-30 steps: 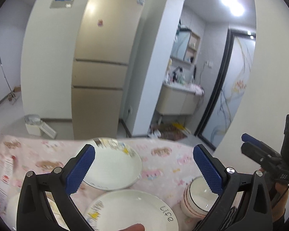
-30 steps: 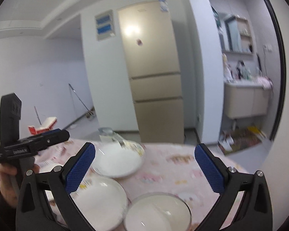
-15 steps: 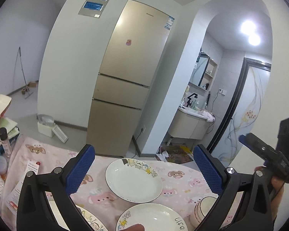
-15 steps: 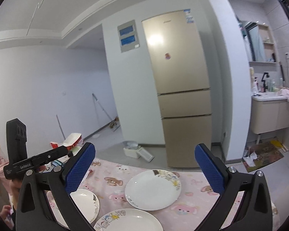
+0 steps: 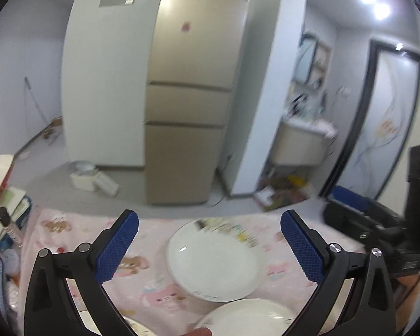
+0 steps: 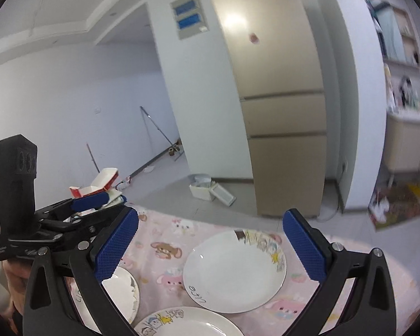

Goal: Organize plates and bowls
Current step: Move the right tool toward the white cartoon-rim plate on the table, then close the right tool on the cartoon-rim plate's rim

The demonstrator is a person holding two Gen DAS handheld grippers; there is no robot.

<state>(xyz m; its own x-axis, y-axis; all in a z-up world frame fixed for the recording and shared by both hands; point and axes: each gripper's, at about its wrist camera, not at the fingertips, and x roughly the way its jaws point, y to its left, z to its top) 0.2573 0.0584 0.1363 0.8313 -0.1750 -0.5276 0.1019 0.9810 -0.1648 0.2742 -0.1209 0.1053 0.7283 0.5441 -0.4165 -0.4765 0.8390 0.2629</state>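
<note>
Left wrist view: the left claw [image 5: 209,247] hangs released above the tabletop [image 5: 154,280], its blue pads spread wide with nothing between them. Under the gap lies a white plate [image 5: 215,263] with cartoon print along its far rim, flat on the pink cartoon-patterned cloth. Just nearer the camera a second white plate [image 5: 246,317] shows at the bottom edge; the picture is blurred here, so whether the two rims touch or overlap is hard to tell. At the right edge the right claw [image 5: 358,210] appears side-on, a hand below it. A tall beige refrigerator [image 5: 187,98] stands on the floor beyond the tabletop, and books and small items crowd the left edge.

Right wrist view: the right claw [image 6: 210,247] is likewise released, its pads far apart and holding nothing. Between and below them sits the white plate [image 6: 235,271], lettering on its near rim and cartoon figures on its far rim. The second white plate [image 6: 187,323], with cartoon drawings, lies at the bottom edge, close to the first. A third plate [image 6: 123,294] lies at the left, partly hidden behind the left finger. The left claw [image 6: 95,200] is in view at the left, held in a hand [image 6: 14,277].
</note>
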